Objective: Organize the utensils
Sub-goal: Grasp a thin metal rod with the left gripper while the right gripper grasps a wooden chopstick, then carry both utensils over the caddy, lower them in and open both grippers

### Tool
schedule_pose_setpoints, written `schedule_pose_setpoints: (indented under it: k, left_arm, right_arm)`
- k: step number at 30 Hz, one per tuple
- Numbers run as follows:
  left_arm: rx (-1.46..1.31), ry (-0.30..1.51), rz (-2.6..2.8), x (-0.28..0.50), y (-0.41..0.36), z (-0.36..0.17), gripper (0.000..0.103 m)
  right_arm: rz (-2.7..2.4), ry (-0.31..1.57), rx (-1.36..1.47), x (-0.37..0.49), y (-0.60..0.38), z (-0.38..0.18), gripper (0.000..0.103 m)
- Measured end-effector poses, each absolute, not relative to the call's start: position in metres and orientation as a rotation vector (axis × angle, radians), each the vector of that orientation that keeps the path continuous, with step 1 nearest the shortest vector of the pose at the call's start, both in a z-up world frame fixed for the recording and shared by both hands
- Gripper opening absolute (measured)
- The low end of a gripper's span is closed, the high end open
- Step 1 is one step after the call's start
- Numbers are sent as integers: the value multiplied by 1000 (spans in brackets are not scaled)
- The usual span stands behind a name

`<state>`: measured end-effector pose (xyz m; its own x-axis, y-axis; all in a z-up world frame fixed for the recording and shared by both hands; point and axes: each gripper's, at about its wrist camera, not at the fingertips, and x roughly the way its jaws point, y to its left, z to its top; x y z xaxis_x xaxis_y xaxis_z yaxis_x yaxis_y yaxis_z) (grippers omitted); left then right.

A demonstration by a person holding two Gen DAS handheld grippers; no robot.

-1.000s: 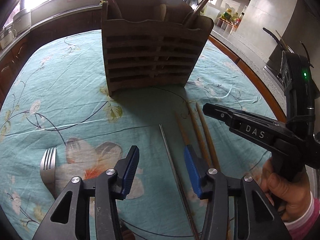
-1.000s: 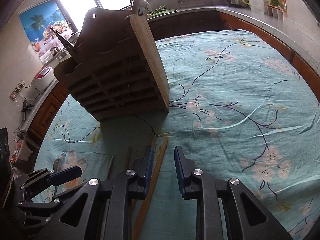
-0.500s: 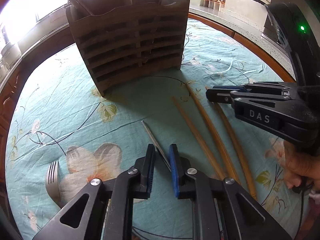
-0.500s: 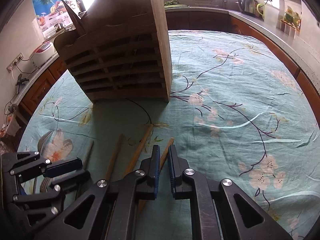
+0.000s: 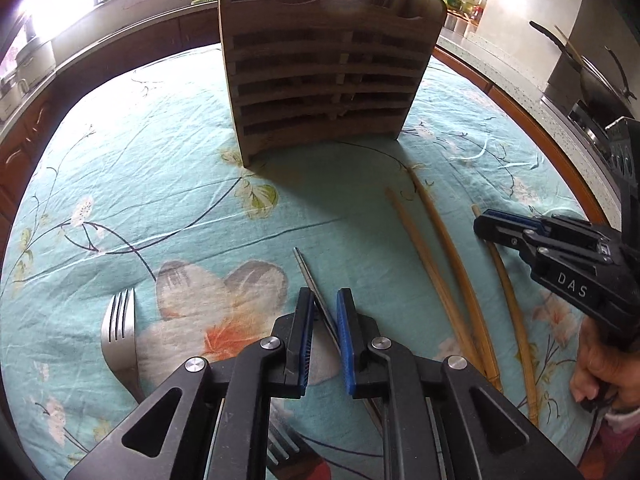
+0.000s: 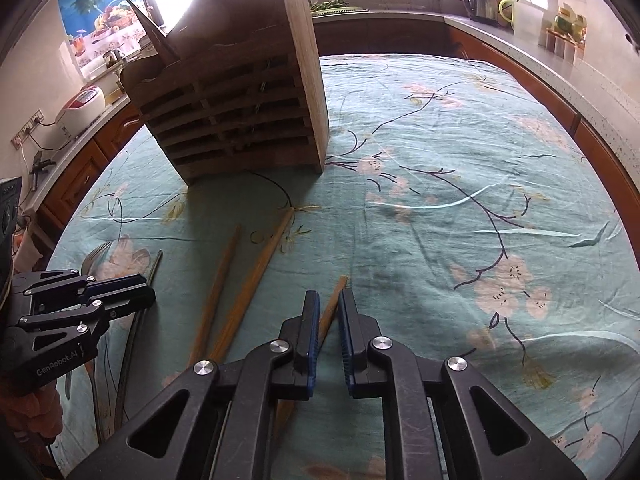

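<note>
- Two grippers work low over the bench. The left gripper (image 5: 321, 300) has its fingers (image 5: 303, 332) nearly together around a metal chopstick (image 5: 308, 270), whose thin tip runs forward out of the narrow gap; whether the pads press on it cannot be told.
- The right gripper (image 6: 329, 304) has its blue pads equally close around a wooden chopstick (image 6: 334, 298), the stick's end showing just past the tips.
- Two more wooden sticks (image 6: 240, 280) lie side by side just left of the right gripper, pointing toward the holder.
- A fork (image 5: 118, 332) lies tines forward, left of the left gripper, apart from the sticks.
- The bench is covered by a teal floral cloth (image 6: 460, 168), wrinkled.
- Farther on stands a slatted wooden holder (image 5: 328, 80), upright, with utensil handles rising from its top.
- Beyond, kitchen counters ring the bench under bright windows.
- Only the left view shows the fork whole and the person's hand (image 5: 604, 364) on the right gripper; only the right view shows a kettle (image 6: 482, 0) and a rice cooker (image 6: 82, 106).
</note>
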<state>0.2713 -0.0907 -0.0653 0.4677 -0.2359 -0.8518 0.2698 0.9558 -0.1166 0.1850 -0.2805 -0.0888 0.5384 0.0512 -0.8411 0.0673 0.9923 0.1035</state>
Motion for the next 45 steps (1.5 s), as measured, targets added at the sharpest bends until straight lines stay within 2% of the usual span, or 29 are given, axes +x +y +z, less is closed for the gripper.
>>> schedule_pose_setpoints:
  k: [4,8,16,32,45]
  left_arm:
    - [74,1008,-291,271,-102,-68,7]
    - [21,1007,-315,267,-95,-67,3]
    - [-87,878,-350,235,-60,-16,3]
    - [-221,603,-413,158,3,79,3]
    - [-233,521,-396,160,13,95,3]
  right_arm:
    - [-41,986,74,188,-266,-90,11]
    - [-13,980,141,184,-272,-85,6]
    - [35,850,238,162,-280,-30,5]
    - [77,545,232,125,-273,90,5]
    - [79,461,220,141,-277,116,5]
